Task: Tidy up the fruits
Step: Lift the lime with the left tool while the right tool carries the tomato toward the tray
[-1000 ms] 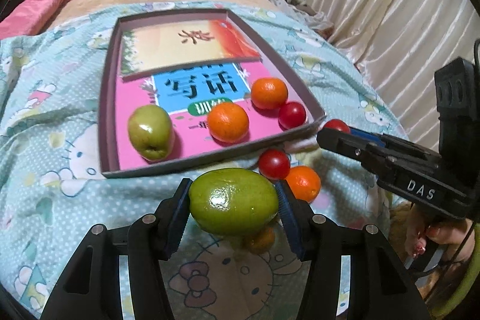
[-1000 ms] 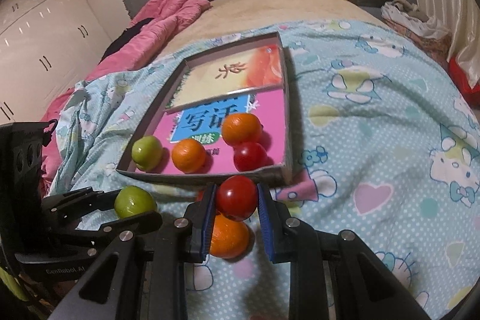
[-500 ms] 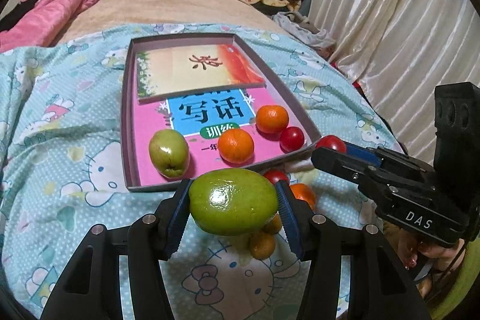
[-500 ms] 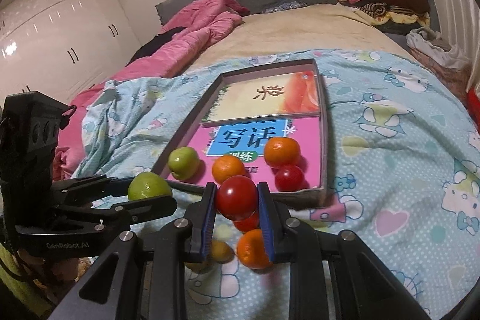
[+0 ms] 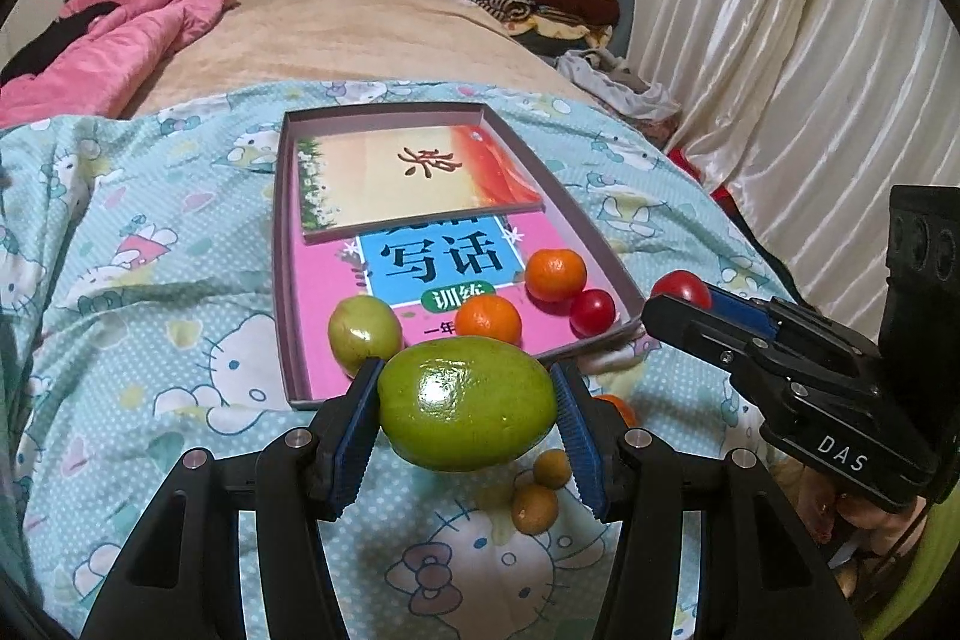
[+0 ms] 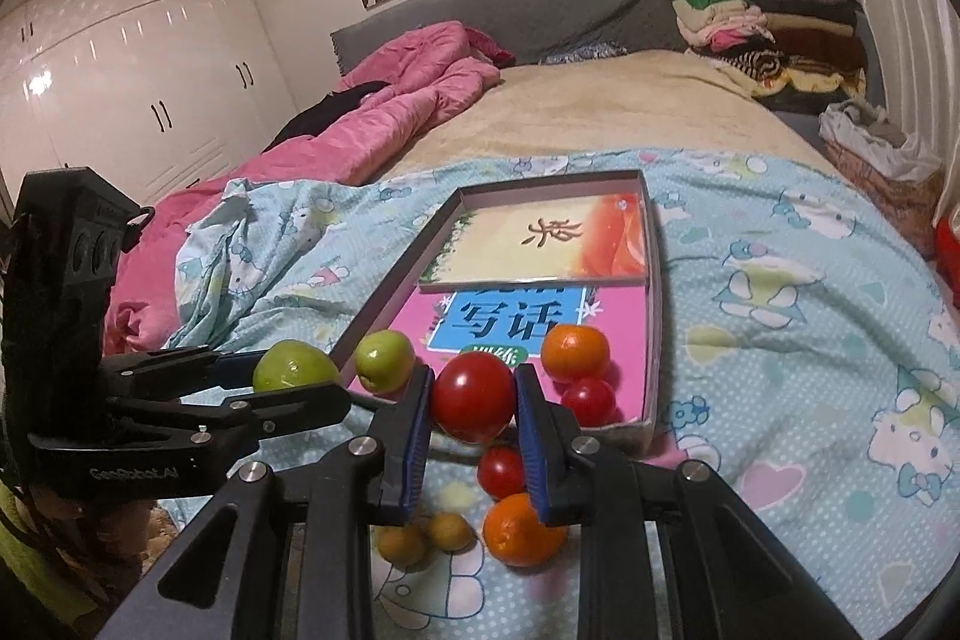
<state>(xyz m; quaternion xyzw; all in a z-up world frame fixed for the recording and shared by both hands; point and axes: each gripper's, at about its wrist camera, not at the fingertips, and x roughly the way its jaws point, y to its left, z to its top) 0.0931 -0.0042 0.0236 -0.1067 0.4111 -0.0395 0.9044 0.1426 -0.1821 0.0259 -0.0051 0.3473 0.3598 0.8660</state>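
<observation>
Altogether three oranges [image 6: 575,352], three tomatoes [image 6: 473,405].

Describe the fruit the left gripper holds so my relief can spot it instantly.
Start at the shallow box on the blue cartoon bedspread. In front of its near edge, the left gripper clamps a green fruit. It is glossy, oval, and far bigger than the green one in the box.

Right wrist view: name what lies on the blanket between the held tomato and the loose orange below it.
A small red tomato lies there, between the held tomato and the loose orange, seen in the right wrist view.
</observation>
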